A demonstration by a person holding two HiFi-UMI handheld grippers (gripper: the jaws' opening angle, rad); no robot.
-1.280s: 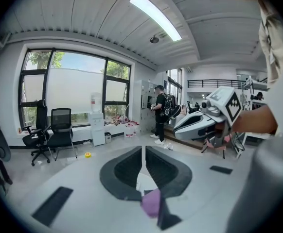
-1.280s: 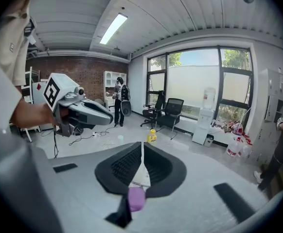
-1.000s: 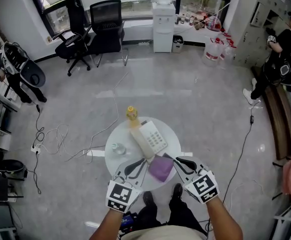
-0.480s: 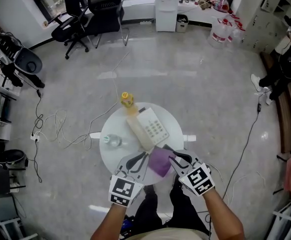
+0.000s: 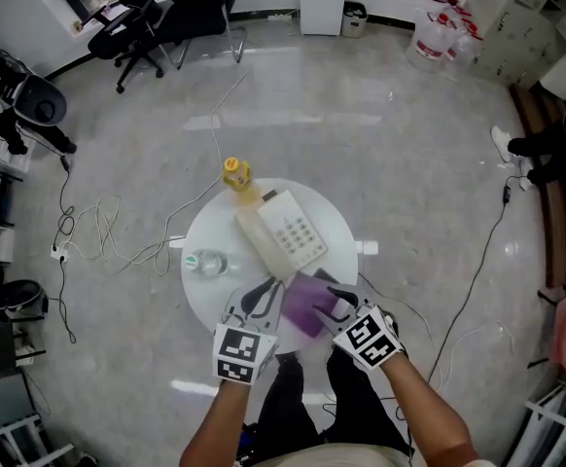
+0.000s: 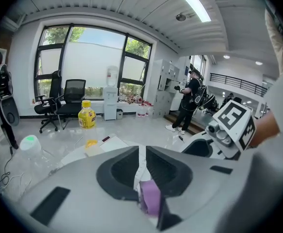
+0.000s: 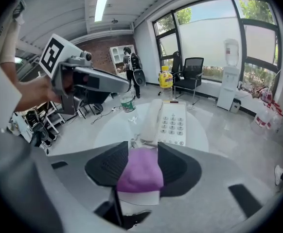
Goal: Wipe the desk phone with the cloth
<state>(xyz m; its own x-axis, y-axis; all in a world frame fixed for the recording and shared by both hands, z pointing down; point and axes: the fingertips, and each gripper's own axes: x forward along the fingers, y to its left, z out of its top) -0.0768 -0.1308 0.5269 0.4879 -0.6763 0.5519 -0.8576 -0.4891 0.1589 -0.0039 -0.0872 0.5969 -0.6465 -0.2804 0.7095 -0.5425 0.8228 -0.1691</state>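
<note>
Now the jaws of my right gripper (image 7: 143, 152) have just been opening and stand apart, the purple cloth (image 7: 140, 171) bunched between them. Those of my left gripper (image 6: 141, 161) are closed on its edge, just beside the desk phone (image 5: 285, 233) on the bench (image 5: 205, 290).

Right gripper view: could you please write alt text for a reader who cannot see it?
A purple cloth sits between the jaws of the right gripper, which have just been opening. Beyond it, on a round white table, lies a white phone, with a clear bottle further back on the left.
</note>
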